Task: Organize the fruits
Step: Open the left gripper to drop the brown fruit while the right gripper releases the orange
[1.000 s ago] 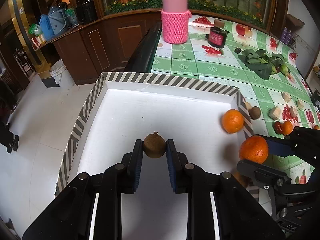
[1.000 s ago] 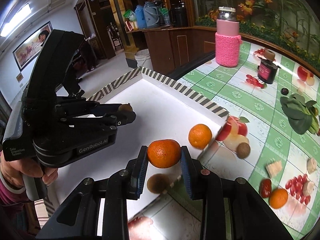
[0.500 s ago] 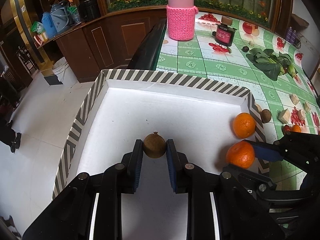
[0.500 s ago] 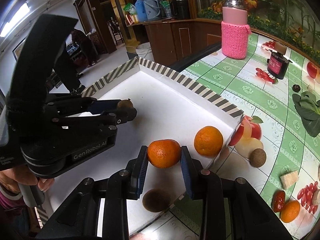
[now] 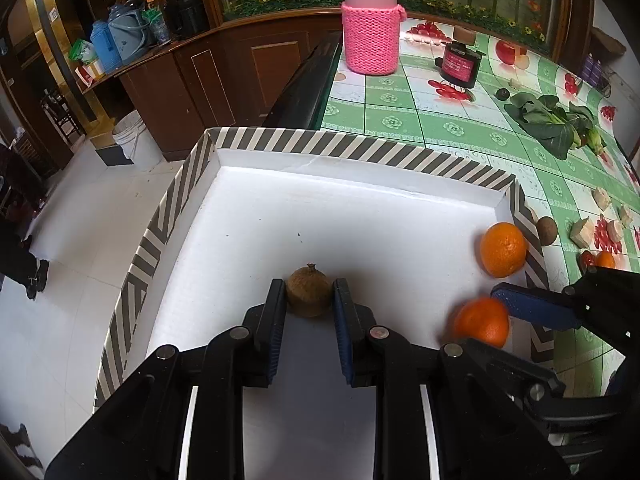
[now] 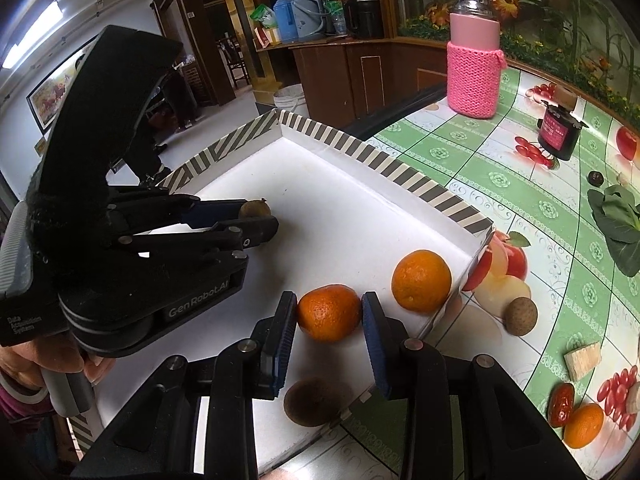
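The left gripper (image 5: 310, 300) has its jaws closed on a small brown fruit (image 5: 309, 290) low over the white floor of the striped-rim tray (image 5: 360, 152), and the right gripper (image 6: 330, 318) has its jaws closed on a mandarin (image 6: 329, 313) near the tray's right wall. The step in hand looks like setting both fruits down inside, so each should be lowered until it touches the floor before the jaws part, and parted slowly, since round fruit is likely to roll. The mandarin is best released clear of the loose orange (image 6: 421, 281) lying just beyond it against the wall, to avoid knocking it. The right wrist view alone shows another brown fruit (image 6: 312, 401) in the tray's near corner beneath the gripper, one more (image 6: 520, 316) outside on the surface (image 6: 460, 152), and the person's hand on the left gripper's handle. The left wrist view alone shows the tray's left rim overhanging the floor
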`<state>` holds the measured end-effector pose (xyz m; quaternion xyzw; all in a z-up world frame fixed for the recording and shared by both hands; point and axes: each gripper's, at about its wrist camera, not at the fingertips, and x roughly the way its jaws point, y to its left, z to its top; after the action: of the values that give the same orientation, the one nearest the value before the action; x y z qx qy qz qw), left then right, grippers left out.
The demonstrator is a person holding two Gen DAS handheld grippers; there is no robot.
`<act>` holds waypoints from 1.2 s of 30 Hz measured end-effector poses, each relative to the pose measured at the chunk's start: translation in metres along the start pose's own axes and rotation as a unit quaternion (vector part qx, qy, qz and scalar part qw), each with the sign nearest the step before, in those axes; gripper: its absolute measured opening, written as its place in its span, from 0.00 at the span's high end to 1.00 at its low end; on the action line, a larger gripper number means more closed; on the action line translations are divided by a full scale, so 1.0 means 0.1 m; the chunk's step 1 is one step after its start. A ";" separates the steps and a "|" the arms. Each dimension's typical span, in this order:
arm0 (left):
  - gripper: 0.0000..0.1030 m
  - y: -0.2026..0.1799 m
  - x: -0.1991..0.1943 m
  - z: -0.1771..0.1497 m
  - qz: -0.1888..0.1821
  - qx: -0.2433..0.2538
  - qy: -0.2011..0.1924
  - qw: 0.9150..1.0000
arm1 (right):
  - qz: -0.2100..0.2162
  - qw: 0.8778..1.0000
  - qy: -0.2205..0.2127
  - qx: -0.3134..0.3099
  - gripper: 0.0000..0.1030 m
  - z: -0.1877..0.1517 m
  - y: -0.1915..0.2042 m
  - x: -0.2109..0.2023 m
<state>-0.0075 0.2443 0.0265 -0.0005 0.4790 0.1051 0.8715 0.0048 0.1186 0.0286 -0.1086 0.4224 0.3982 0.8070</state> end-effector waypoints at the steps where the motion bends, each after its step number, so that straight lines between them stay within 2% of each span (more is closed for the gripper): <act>1: 0.79 0.00 0.00 0.00 0.001 -0.001 0.000 1.000 | 0.001 1.000 0.000 0.001 0.65 0.00 0.00 0.00; 3: 0.78 0.00 0.00 0.00 0.003 -0.002 0.001 1.000 | 0.002 1.000 -0.002 0.002 0.64 -0.01 0.01 -0.03; 5: 0.71 0.00 -0.01 0.00 0.005 -0.005 0.004 1.000 | 0.003 1.000 -0.005 0.003 0.60 -0.02 0.01 -0.05; 7: 0.50 0.01 -0.02 0.00 0.001 -0.009 0.002 1.000 | 0.003 1.000 -0.008 0.004 0.55 -0.02 0.02 -0.08; 10: 0.41 0.03 -0.07 -0.01 0.006 -0.014 -0.004 1.000 | 0.002 1.000 -0.015 0.008 0.52 -0.02 0.01 -0.15; 19: 0.39 0.05 -0.19 -0.01 0.005 -0.024 -0.013 1.000 | -0.003 0.999 -0.030 0.014 0.48 -0.08 -0.03 -0.36; 23: 0.30 0.04 -0.28 -0.03 0.002 -0.027 -0.022 0.999 | -0.004 0.999 -0.043 0.025 0.46 -0.11 -0.10 -0.50; 36: 0.30 -0.09 -0.52 -0.05 -0.013 -0.029 -0.039 0.999 | -0.020 0.996 -0.068 0.056 0.40 -0.28 -0.33 -0.86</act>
<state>-0.0369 0.2251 0.0664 -0.0280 0.4415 0.1077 0.8903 -0.0152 0.0353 0.0721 -0.0443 0.3854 0.3645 0.8465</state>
